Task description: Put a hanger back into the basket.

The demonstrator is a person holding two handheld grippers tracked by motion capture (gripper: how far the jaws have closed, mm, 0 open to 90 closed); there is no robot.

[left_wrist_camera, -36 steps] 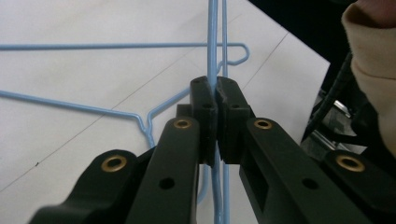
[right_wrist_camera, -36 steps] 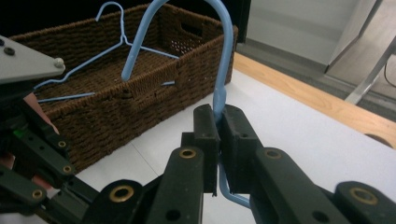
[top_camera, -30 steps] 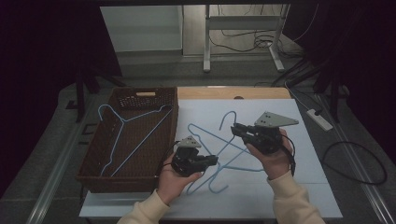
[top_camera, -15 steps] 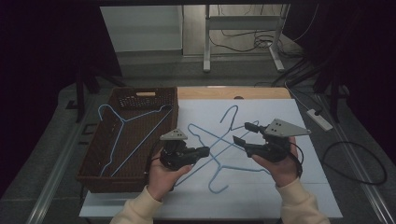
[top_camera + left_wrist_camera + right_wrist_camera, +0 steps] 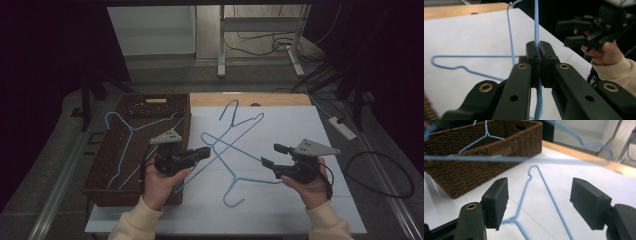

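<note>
Clamping blue wire hanger point(image 5: 220, 150) tight in left gripper point(image 5: 204, 152), lifted over table point(image 5: 300, 125); right gripper point(image 5: 270, 156) just opened wide, nothing between pads, beside second hanger point(image 5: 240, 185).

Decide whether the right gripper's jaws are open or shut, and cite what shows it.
Open. The right gripper has just been opening; a wide gap separates its pads, nothing is between them, and the blue hanger lies beyond on the table.

basket point(image 5: 132, 150) left of table hangers point(image 5: 235, 150)
</note>
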